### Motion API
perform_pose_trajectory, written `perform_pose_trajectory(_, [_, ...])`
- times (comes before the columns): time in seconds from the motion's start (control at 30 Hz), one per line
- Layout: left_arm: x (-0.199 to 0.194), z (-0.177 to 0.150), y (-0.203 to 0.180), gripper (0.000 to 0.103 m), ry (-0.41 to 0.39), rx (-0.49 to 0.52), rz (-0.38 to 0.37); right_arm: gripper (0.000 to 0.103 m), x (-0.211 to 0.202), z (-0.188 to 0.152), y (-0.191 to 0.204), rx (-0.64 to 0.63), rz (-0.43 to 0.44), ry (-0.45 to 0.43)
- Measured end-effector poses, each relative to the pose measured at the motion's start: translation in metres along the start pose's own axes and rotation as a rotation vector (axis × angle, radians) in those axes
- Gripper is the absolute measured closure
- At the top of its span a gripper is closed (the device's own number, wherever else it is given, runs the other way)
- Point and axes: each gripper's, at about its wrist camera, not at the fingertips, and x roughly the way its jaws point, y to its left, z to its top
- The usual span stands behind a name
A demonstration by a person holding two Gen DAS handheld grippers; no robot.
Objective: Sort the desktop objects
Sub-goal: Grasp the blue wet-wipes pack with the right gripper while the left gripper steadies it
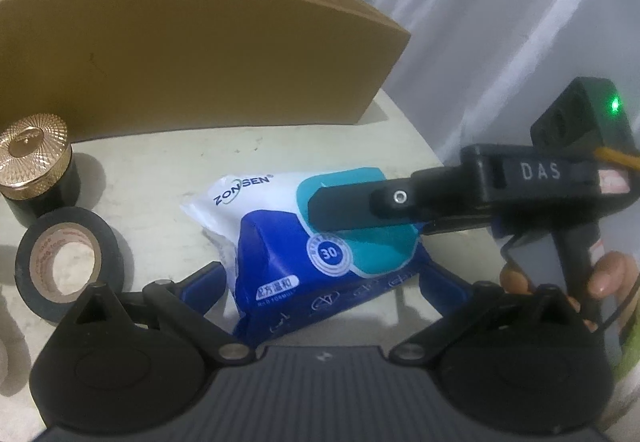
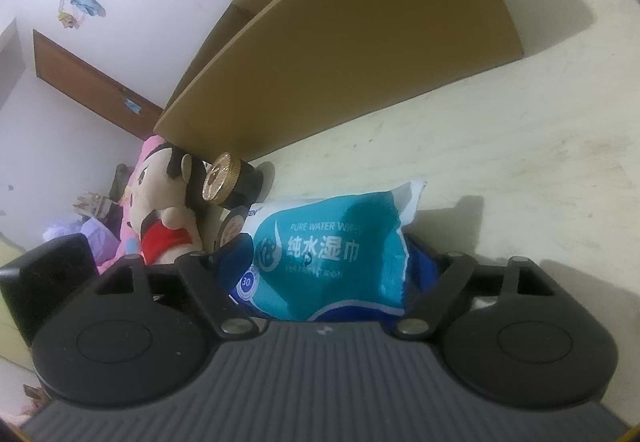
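A blue, teal and white pack of wet wipes (image 1: 280, 242) lies on the pale desk. My left gripper (image 1: 320, 282) has its blue fingers against both sides of the pack's near end. My right gripper (image 1: 344, 213) comes in from the right and is shut on the pack's teal end. In the right wrist view the pack (image 2: 328, 246) fills the space between the right gripper's (image 2: 332, 262) fingers. A black jar with a gold lid (image 1: 36, 165) and a roll of black tape (image 1: 68, 258) stand at the left.
An open cardboard box (image 1: 180, 53) stands just behind the pack and fills the back of the desk. A white curtain (image 1: 500, 21) hangs beyond the desk's right edge. A plush doll (image 2: 160, 209) lies past the jar (image 2: 232, 181) in the right wrist view.
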Motion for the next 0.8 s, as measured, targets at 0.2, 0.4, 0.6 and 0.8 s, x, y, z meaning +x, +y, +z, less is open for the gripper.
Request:
perform_pose_trajectory(0.2, [0.006,0.001,-0.005,0.0,-0.004,0.012,0.011,0.019,0.004,0.002,0.001,-0.01,0.017,0.006])
perform_pose_trajectory(0.4, [0.012,0.002,-0.013,0.0,-0.005,0.016,0.021,0.018,0.005,0.002,0.001,-0.026,0.021,0.005])
perform_pose_trajectory(0.6, [0.013,0.001,-0.015,0.0,-0.007,0.016,0.021,0.015,0.006,0.001,0.003,-0.047,0.023,0.005])
perform_pose_trajectory(0.8, [0.016,0.0,-0.021,0.0,-0.007,0.013,0.026,0.014,0.007,0.0,0.006,-0.059,0.015,0.0])
